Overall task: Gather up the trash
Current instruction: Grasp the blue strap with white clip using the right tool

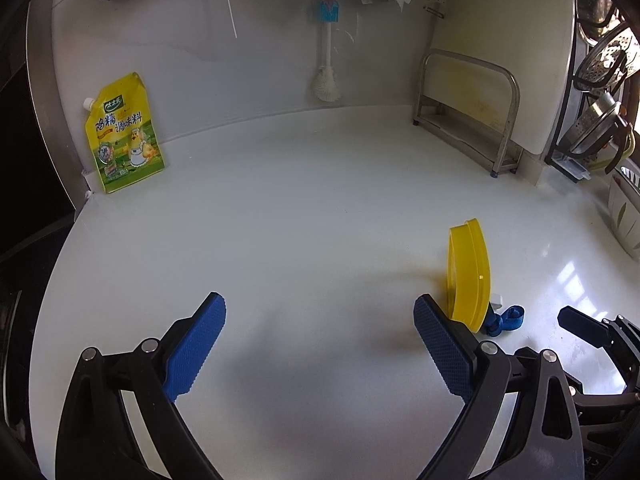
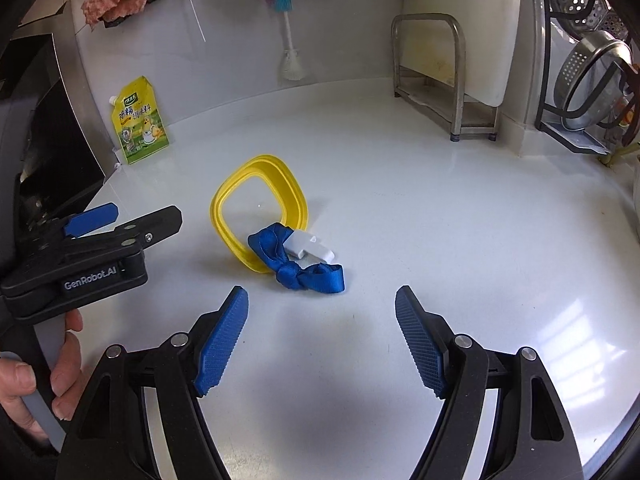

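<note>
My right fingers (image 2: 322, 340) and my left fingers (image 1: 320, 346) are both spread wide with nothing between their bumpy blue pads. On the smooth, shiny white worktop (image 2: 440, 220), just past my right fingers, lies a knotted blue ribbon (image 2: 298, 270) touching a little white plastic piece (image 2: 306, 250). A yellow plastic ring (image 2: 260, 208) with rounded corners stands on its edge right behind them.

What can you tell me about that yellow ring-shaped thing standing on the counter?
The yellow ring looks like a plastic frame, a rounded square with ribbed edges and an open middle. It stands tilted on its edge on the white counter. A knotted blue ribbon lies against its lower rim, with a small white plastic piece beside it. Neither hand-held gripper touches it.
</note>
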`<action>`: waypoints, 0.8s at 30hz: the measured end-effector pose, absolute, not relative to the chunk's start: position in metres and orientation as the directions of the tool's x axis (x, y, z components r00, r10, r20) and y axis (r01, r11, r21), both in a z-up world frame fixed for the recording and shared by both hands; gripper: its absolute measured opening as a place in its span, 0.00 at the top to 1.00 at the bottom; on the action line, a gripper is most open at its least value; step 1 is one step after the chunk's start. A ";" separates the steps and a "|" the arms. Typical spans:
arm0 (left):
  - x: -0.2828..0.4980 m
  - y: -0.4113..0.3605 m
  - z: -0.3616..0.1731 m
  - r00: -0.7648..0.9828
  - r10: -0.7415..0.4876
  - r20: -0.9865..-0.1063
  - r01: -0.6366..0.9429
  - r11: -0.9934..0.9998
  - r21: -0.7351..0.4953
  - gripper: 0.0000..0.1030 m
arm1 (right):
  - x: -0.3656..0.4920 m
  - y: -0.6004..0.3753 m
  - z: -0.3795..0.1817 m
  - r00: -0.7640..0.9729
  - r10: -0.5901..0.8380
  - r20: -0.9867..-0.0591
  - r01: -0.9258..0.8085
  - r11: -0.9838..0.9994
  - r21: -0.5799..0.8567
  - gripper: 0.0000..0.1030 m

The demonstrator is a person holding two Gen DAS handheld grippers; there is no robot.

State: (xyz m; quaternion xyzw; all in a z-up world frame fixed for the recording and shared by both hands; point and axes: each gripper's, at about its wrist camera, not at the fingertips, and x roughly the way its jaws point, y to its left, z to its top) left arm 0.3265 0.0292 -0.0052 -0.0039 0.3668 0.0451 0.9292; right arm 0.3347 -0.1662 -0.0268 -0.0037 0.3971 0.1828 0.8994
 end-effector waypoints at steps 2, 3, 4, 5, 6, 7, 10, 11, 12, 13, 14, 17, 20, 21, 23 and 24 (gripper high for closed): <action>0.326 0.030 -0.004 0.728 0.085 -0.680 -0.091 0.995 0.027 0.10 | 0.341 -0.166 -0.029 0.604 0.331 -0.725 -0.333 0.931 0.148 0.29; 0.326 0.032 -0.004 0.727 0.087 -0.681 -0.095 0.995 0.025 0.10 | 0.344 -0.166 -0.029 0.601 0.327 -0.730 -0.329 0.933 0.147 0.29; 0.326 0.034 -0.004 0.727 0.092 -0.680 -0.103 0.994 0.025 0.10 | 0.347 -0.166 -0.030 0.596 0.323 -0.735 -0.328 0.934 0.144 0.29; 0.326 0.036 -0.004 0.727 0.102 -0.679 -0.113 0.993 0.029 0.10 | 0.350 -0.166 -0.032 0.589 0.317 -0.743 -0.329 0.934 0.139 0.29; 0.326 0.038 -0.004 0.727 0.110 -0.678 -0.122 0.992 0.031 0.10 | 0.353 -0.165 -0.033 0.582 0.312 -0.751 -0.330 0.935 0.132 0.29; 0.326 0.040 -0.003 0.726 0.113 -0.678 -0.128 0.991 0.028 0.10 | 0.356 -0.163 -0.034 0.574 0.307 -0.759 -0.334 0.934 0.125 0.30; 0.327 0.046 -0.002 0.724 0.115 -0.680 -0.144 0.990 0.014 0.10 | 0.360 -0.157 -0.036 0.560 0.301 -0.772 -0.355 0.929 0.105 0.30; 0.327 0.047 -0.002 0.723 0.112 -0.682 -0.145 0.989 0.009 0.10 | 0.361 -0.154 -0.037 0.557 0.299 -0.775 -0.367 0.926 0.094 0.30; 0.327 0.048 -0.003 0.721 0.108 -0.685 -0.145 0.989 0.004 0.10 | 0.362 -0.151 -0.037 0.554 0.298 -0.777 -0.379 0.922 0.084 0.30; 0.327 0.048 -0.003 0.719 0.104 -0.687 -0.144 0.990 0.000 0.10 | 0.363 -0.148 -0.037 0.557 0.295 -0.776 -0.387 0.919 0.071 0.30; 0.327 0.048 -0.003 0.717 0.100 -0.690 -0.141 0.990 -0.003 0.10 | 0.364 -0.145 -0.037 0.562 0.290 -0.775 -0.390 0.919 0.061 0.32; 0.327 0.046 -0.003 0.718 0.103 -0.688 -0.137 0.991 0.006 0.10 | 0.370 -0.140 -0.040 0.542 0.296 -0.786 -0.409 0.910 0.061 0.43; 0.327 0.046 -0.003 0.720 0.103 -0.687 -0.137 0.991 0.006 0.10 | 0.370 -0.137 -0.039 0.543 0.305 -0.782 -0.429 0.901 0.054 0.61; 0.327 0.046 -0.004 0.719 0.103 -0.687 -0.137 0.991 0.005 0.10 | 0.368 -0.136 -0.039 0.544 0.308 -0.781 -0.435 0.899 0.051 0.64; 0.327 0.046 -0.004 0.719 0.100 -0.688 -0.137 0.991 0.001 0.10 | 0.366 -0.136 -0.038 0.542 0.325 -0.775 -0.447 0.893 0.061 0.70; 0.327 0.046 -0.004 0.720 0.101 -0.687 -0.137 0.991 0.001 0.09 | 0.365 -0.138 -0.036 0.547 0.333 -0.768 -0.448 0.891 0.067 0.71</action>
